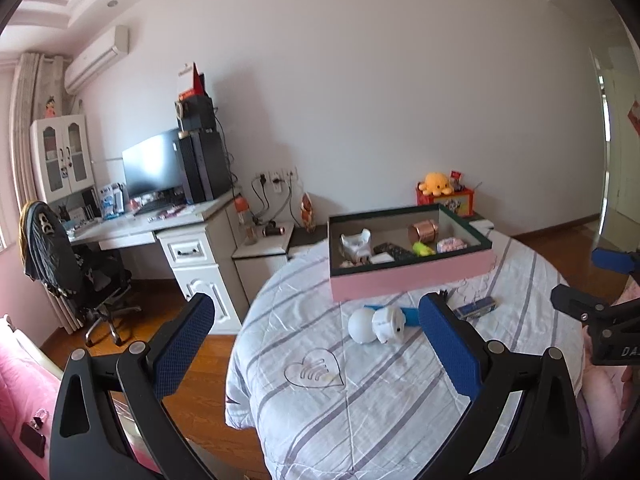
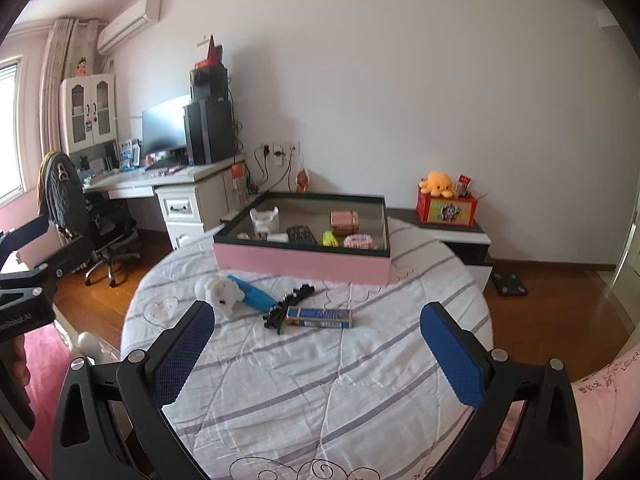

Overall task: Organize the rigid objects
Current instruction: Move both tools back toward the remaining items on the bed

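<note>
From the left wrist camera, my left hand-held gripper [image 1: 320,344] is spread and empty; the white-and-blue toy [image 1: 382,322] lies just ahead between its fingers, long axis running rightward, before the pink box [image 1: 408,274] on the bed [image 1: 360,420].

From the right wrist camera, my right hand-held gripper [image 2: 316,344] is spread too; the blue tin [image 2: 320,317] lies crosswise straight ahead, touching the black clip [image 2: 290,306]. Nothing blocks either.

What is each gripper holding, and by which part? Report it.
Nothing is held. The left gripper and the right gripper are both open above the bed, nothing between their fingers.
</note>
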`<state>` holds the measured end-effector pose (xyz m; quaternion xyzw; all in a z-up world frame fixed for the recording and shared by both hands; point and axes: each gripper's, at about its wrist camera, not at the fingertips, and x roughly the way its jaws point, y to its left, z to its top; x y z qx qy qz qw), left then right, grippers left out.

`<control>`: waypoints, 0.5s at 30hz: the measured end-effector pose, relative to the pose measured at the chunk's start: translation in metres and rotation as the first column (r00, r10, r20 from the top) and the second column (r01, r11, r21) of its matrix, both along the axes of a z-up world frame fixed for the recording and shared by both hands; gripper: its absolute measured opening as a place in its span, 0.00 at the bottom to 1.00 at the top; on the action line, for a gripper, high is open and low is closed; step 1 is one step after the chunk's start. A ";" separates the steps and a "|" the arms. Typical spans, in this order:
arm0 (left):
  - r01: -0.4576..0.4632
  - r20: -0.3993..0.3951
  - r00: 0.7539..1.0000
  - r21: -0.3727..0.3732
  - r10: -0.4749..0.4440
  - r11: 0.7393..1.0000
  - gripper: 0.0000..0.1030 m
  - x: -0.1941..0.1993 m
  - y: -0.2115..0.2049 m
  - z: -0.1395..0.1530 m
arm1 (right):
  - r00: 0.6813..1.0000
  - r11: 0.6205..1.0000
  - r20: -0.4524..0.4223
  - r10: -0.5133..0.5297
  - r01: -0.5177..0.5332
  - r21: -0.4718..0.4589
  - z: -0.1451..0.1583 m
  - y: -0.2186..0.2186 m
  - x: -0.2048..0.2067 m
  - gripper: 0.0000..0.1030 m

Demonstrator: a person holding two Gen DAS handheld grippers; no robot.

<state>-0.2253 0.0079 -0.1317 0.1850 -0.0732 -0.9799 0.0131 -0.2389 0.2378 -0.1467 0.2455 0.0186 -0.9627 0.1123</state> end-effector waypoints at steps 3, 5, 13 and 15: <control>0.002 0.045 0.999 -0.002 -0.002 1.000 1.00 -0.015 0.000 -0.013 | 0.999 1.000 0.050 0.001 -0.001 0.010 -0.016 -0.004 -0.016 1.00; 0.003 0.078 0.997 -0.007 -0.003 1.000 1.00 -0.026 0.000 -0.024 | 0.996 1.000 0.087 -0.004 0.002 0.021 -0.030 -0.005 -0.029 1.00; 0.025 0.185 0.982 -0.005 -0.024 1.000 1.00 -0.062 0.005 -0.060 | 0.971 0.993 0.230 -0.065 0.040 0.110 -0.078 -0.004 -0.083 1.00; 0.032 0.202 0.979 -0.009 -0.029 0.999 1.00 -0.069 0.006 -0.066 | 0.964 0.991 0.255 -0.074 0.041 0.130 -0.085 -0.003 -0.096 1.00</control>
